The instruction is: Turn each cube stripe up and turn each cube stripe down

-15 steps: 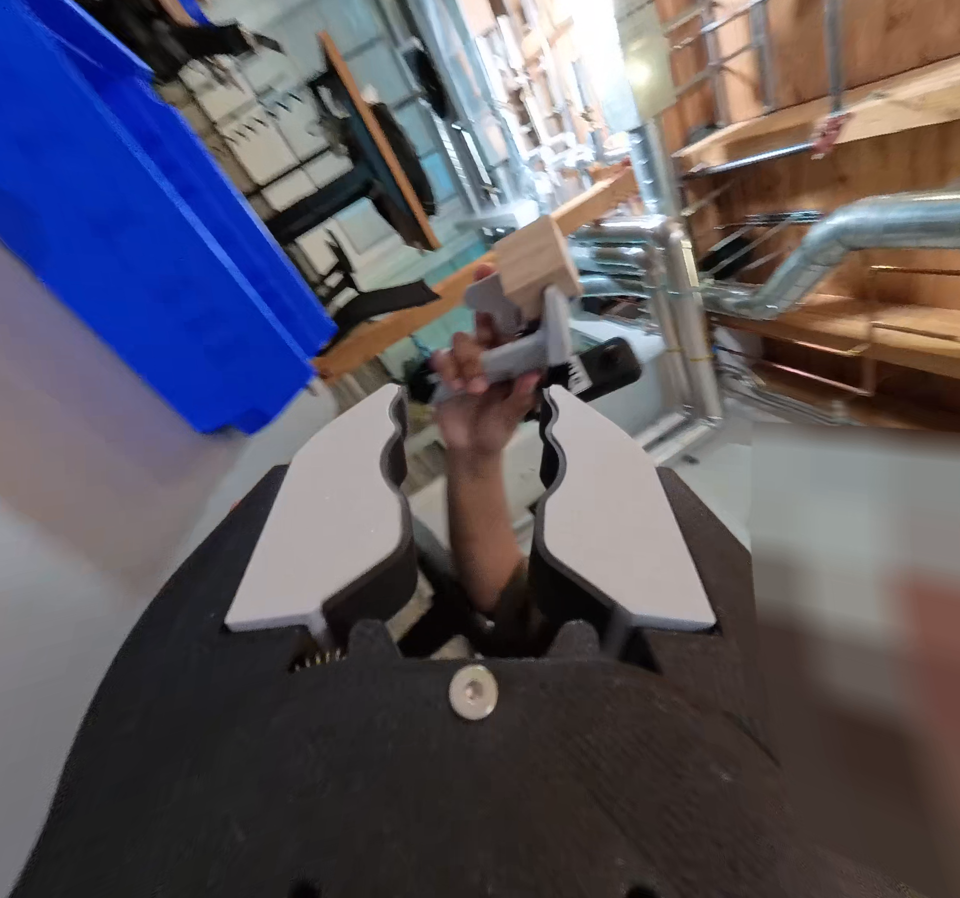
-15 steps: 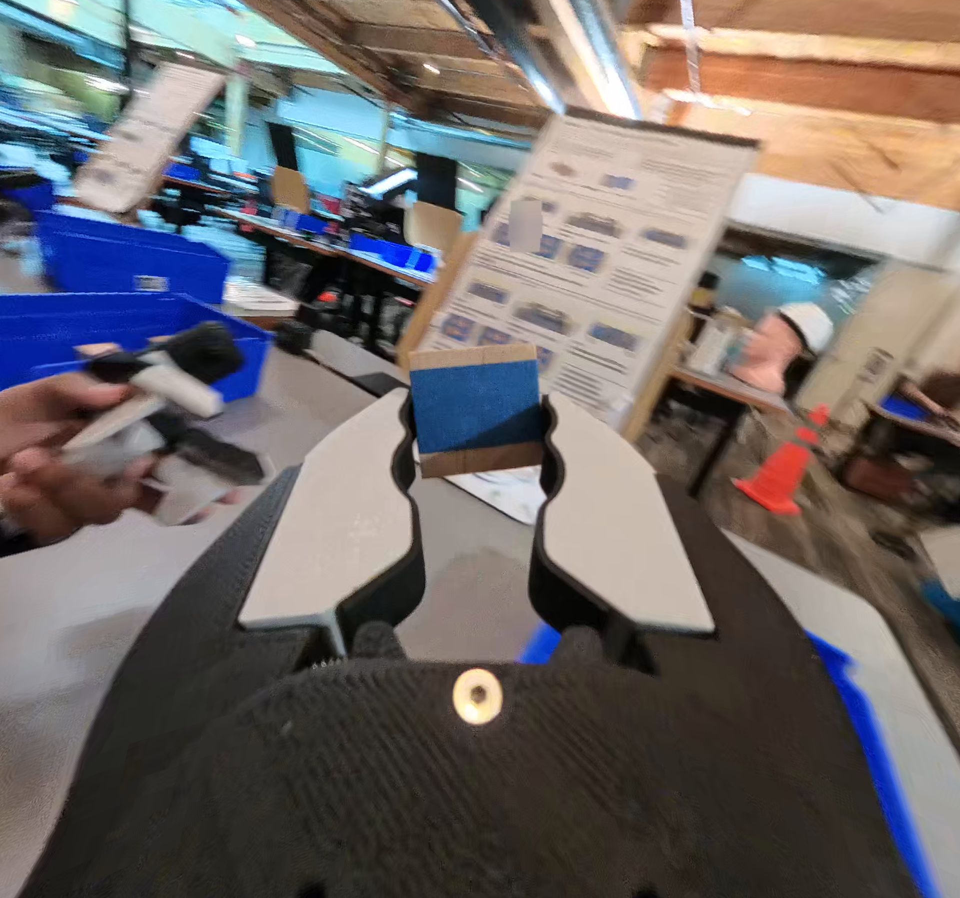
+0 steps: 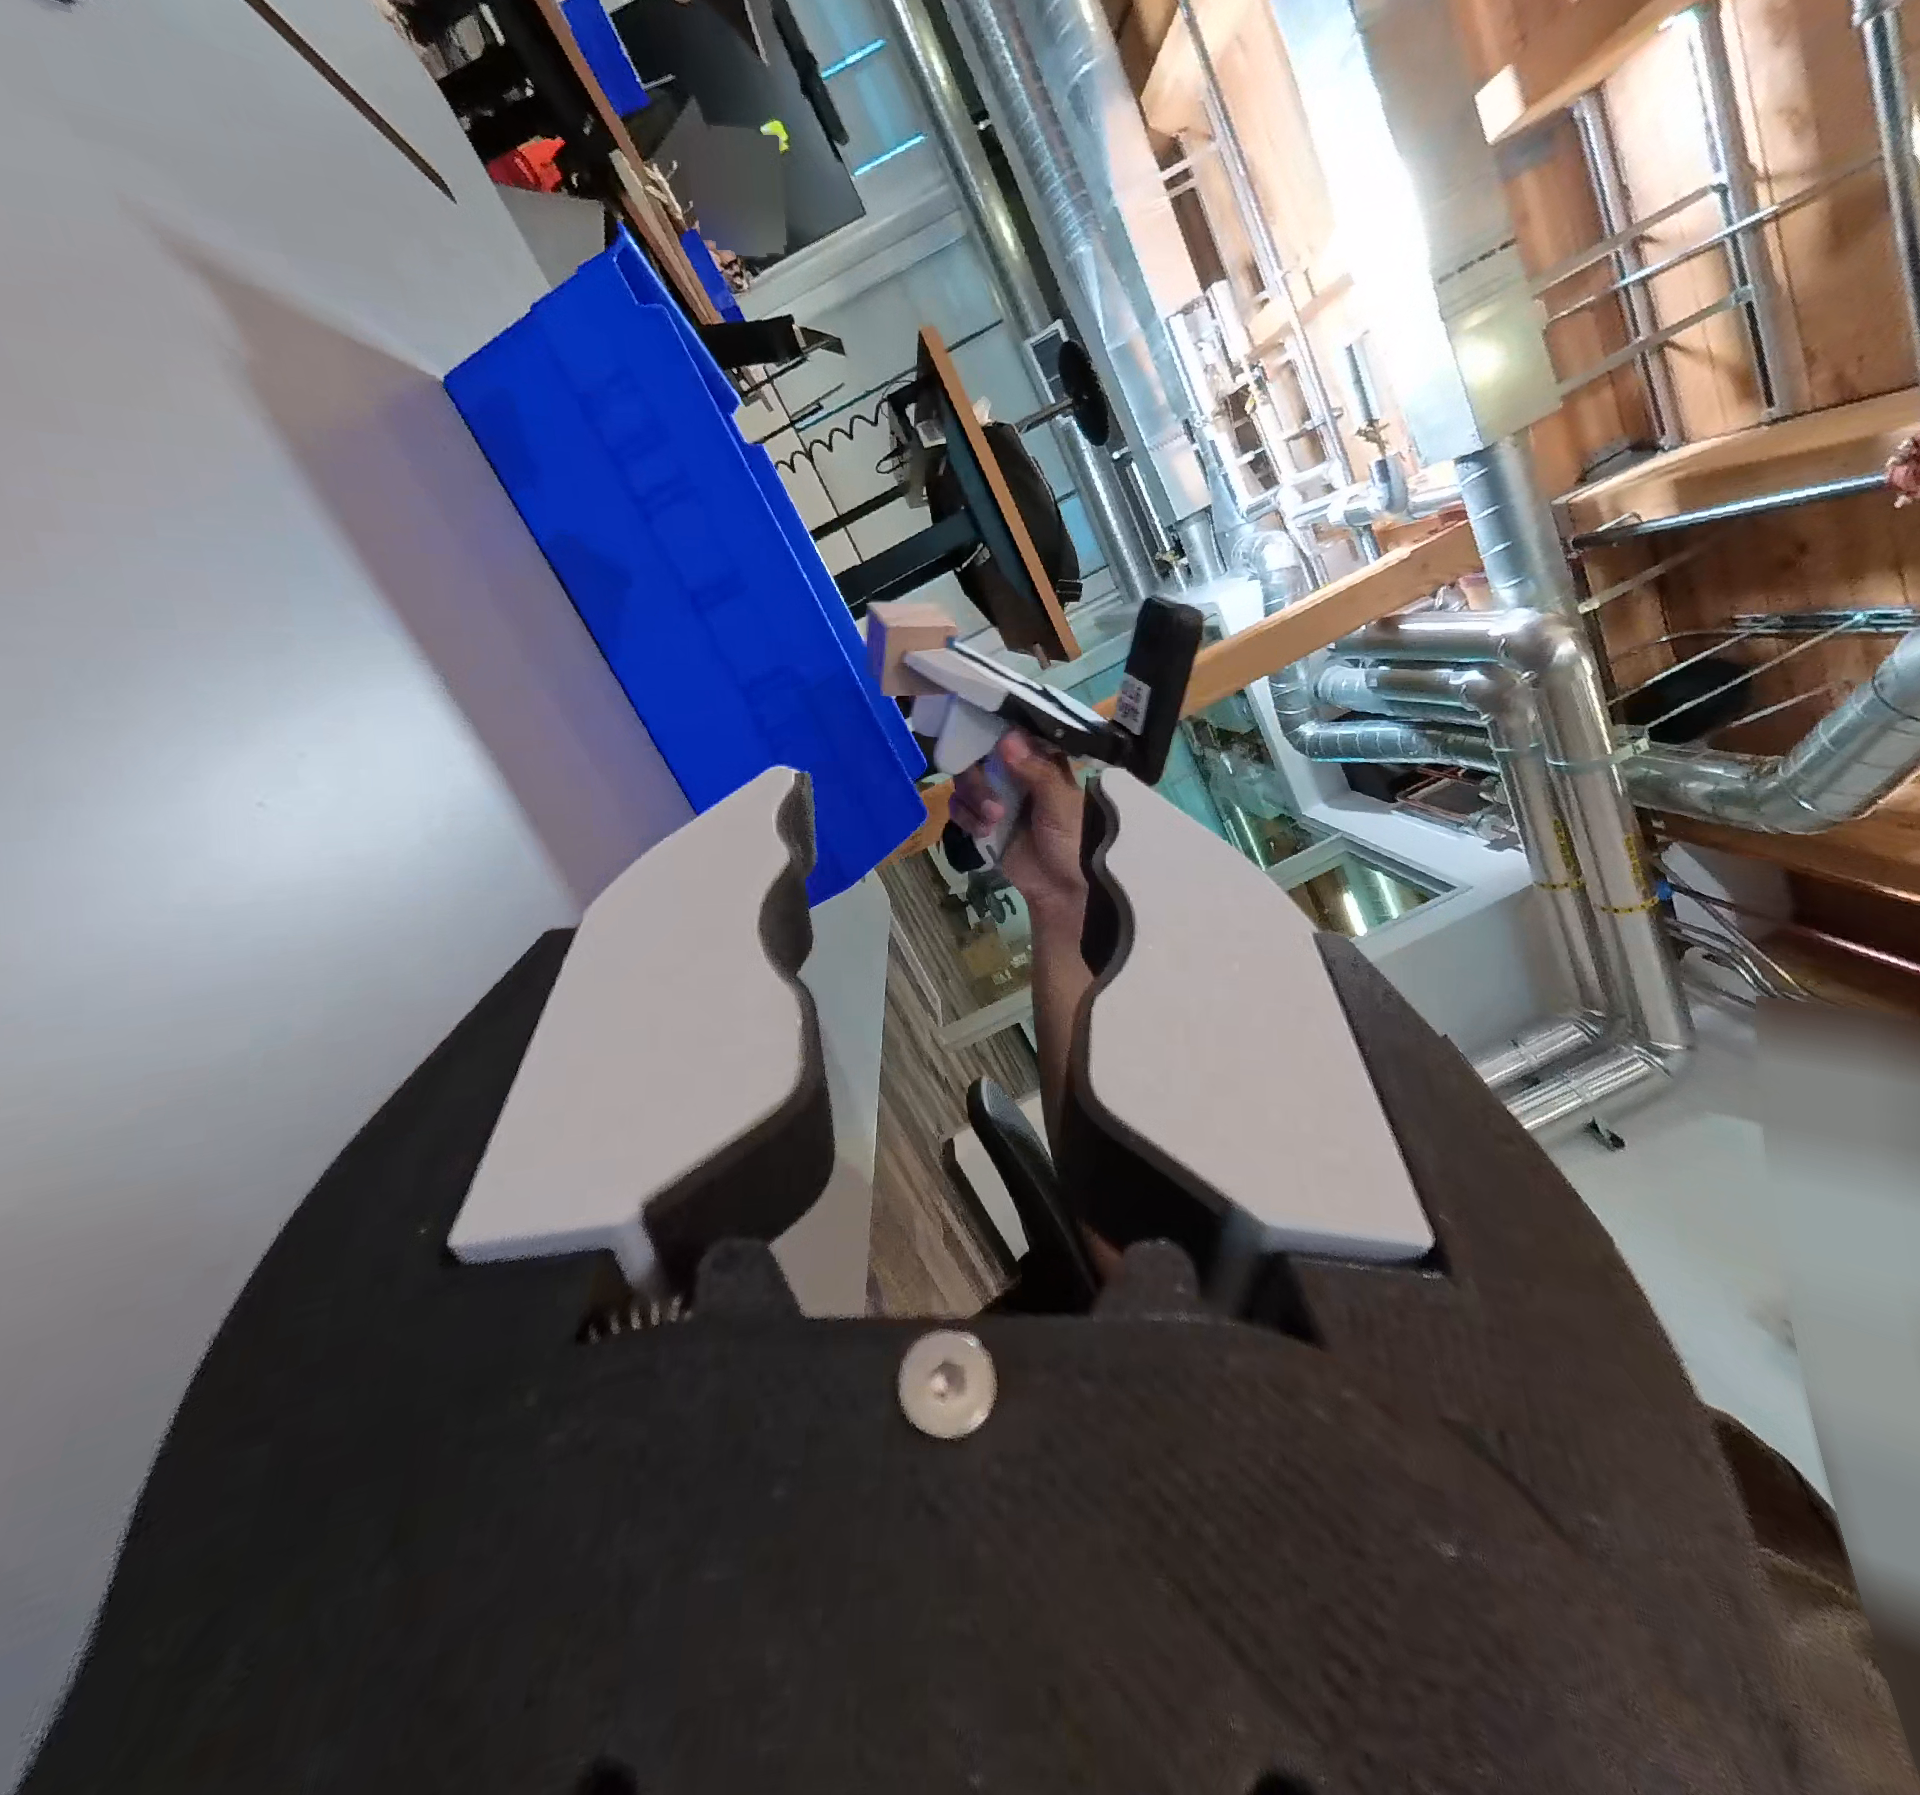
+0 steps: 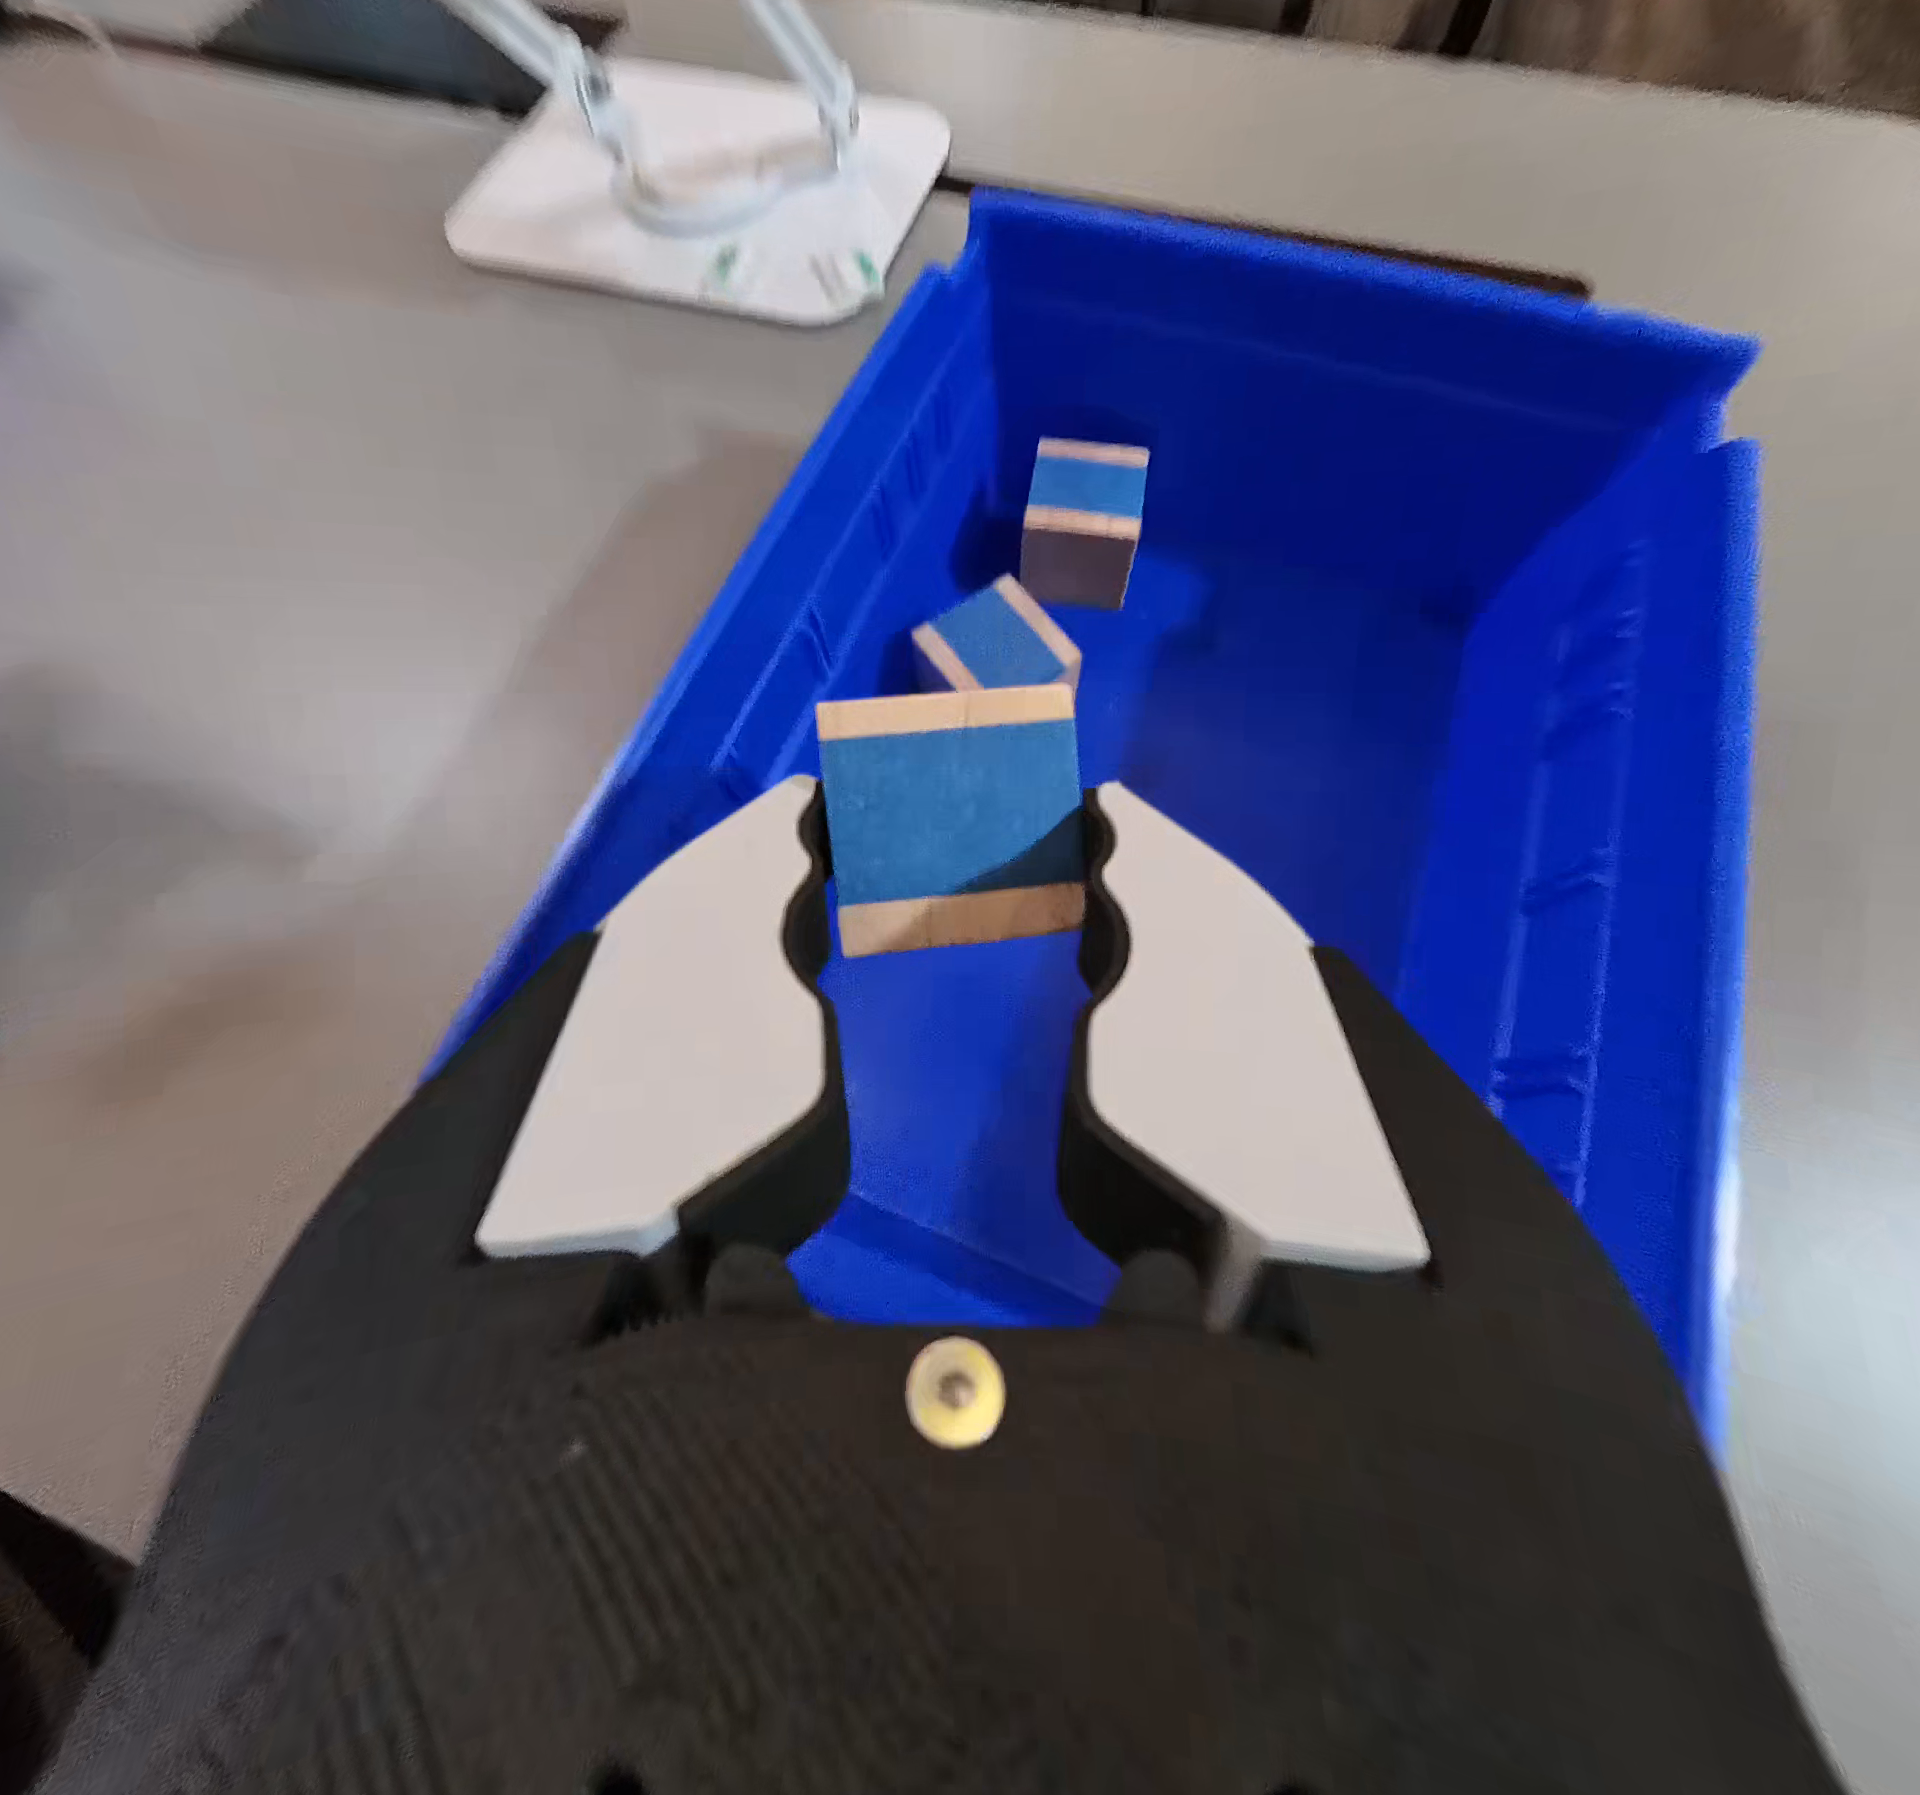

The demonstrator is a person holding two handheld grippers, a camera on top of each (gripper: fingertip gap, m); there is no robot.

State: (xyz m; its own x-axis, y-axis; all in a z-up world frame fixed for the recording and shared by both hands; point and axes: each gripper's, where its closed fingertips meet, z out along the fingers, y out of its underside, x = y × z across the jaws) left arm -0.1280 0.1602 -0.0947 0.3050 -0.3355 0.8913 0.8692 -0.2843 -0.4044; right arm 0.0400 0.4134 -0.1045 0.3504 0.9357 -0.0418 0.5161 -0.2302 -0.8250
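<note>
We see a small wooden cube with a broad blue stripe across its face (image 4: 954, 826), pale wood showing as a thin band above and below the stripe, and the stripe faces the right wrist camera. The right gripper (image 4: 951, 836) is clamped on this cube, its two grey fingers (image 4: 686, 1007) pressing on the cube's left and right sides, and it holds the cube above the near end of a deep blue plastic bin (image 4: 1600, 810). Inside the bin, just beyond the held cube, lies a second striped wooden cube (image 4: 992, 644), tilted with its blue band turned upward, and farther in towards the bin's far wall sits a third striped wooden cube (image 4: 1086, 524), blue band on top and a darker side towards us. The bin rests on a grey tabletop (image 4: 312, 550); beyond the bin's far left corner stands a white flat base with a thin metal frame (image 4: 707, 187), blurred. In the left wrist view the left gripper (image 3: 945, 810) has its grey fingers (image 3: 665, 1039) spread apart with nothing between them. Past them we see the right gripper from the side, gripped by a hand (image 3: 1023, 810), with the cube at its tip just beside the rim of the bin, which appears steeply tilted in this view. Behind the bin run silver metal ducts (image 3: 1507, 685) and wooden beams.
</note>
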